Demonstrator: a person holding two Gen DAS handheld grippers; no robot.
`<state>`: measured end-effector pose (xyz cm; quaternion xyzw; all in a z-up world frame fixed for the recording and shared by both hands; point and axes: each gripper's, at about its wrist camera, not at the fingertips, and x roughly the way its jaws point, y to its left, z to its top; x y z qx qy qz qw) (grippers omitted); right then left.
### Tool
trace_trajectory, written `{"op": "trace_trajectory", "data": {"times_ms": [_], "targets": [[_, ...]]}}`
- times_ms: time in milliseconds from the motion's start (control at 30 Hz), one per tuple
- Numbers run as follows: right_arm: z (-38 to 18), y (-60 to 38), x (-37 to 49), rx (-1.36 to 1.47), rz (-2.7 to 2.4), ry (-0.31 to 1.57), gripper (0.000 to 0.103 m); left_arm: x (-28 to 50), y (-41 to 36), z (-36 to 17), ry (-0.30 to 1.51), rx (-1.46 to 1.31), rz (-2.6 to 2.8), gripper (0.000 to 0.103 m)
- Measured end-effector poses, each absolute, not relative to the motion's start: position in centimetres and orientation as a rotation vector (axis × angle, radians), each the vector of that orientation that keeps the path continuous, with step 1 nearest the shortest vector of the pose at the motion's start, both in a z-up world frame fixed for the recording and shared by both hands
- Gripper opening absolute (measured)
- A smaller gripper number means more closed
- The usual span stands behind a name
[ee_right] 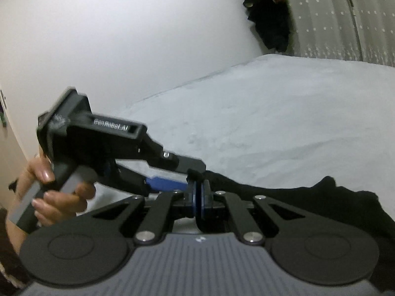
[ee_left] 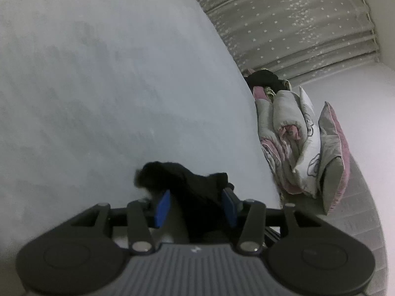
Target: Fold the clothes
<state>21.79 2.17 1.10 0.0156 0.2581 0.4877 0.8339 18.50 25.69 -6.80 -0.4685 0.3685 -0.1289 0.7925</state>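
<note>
Step in hand: handing a corner of the black garment (ee_right: 308, 192) from one tool to the other, by the look of it; cloth still bunched, no fold laid yet.
Right gripper (ee_right: 198, 197): blue pads pressed together, pinching an edge of the black cloth, which trails off to its right and drapes over its right linkage.
Left gripper (ee_left: 196, 203): about half open, blue pads apart; a dark wad of the garment (ee_left: 187, 185) lies between and just ahead of them, touching the right-hand pad; pressing not evident.
Left gripper, seen from the right one (ee_right: 158, 170): just ahead and to the left, its tip meeting the cloth beside the shut pads; held by a hand (ee_right: 49, 192) at lower left.
Garment's place: over the pale bed sheet (ee_right: 271, 128), straight in front of both tools.
Next move calls for: probably a second grip well along the hem, then pulling the cloth taut and flat on the sheet.
Writing: "GenRobot.AI" in white on the left tool's body (ee_right: 111, 125).
Farther off: rolled quilt (ee_left: 291, 133), pillow (ee_left: 333, 153), star-patterned curtain (ee_left: 284, 17).
</note>
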Motion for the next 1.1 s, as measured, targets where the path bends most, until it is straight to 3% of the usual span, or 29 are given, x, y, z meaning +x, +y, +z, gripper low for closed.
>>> {"op": "trace_trajectory", "data": {"times_ms": [100,233,400,500,533,567,833,1100], "targets": [[1.3,2.1,21.9,0.024,1.031,0.558,0.003,18.8,25.4,-7.4,0.816,-1.039,-0.275,0.049],[1.3,2.5,22.0,0.016,1.047,0.582,0.003,19.2,25.3,-8.0,0.81,-1.086,-0.262,0.059],[1.6,2.7,21.6,0.014,1.127,0.591,0.003,19.7,24.8,-9.1,0.734,-1.158,-0.242,0.058],[1.7,3.1,21.2,0.003,1.175,0.597,0.003,20.1,23.8,-9.4,0.694,-1.129,-0.18,0.029],[1.8,3.1,20.8,-0.006,1.184,0.603,0.003,20.2,23.4,-9.4,0.687,-1.096,-0.147,0.006],[1.7,3.2,20.8,-0.014,1.187,0.609,0.003,20.3,23.0,-9.5,0.68,-1.064,-0.115,0.002],[0.4,5.6,20.2,-0.012,1.155,0.633,0.003,18.6,23.9,-7.1,0.456,-0.831,0.034,0.002],[-2.2,9.4,19.0,-0.073,1.116,0.658,0.009,20.2,25.3,-8.1,0.52,-0.785,0.115,0.003]]}}
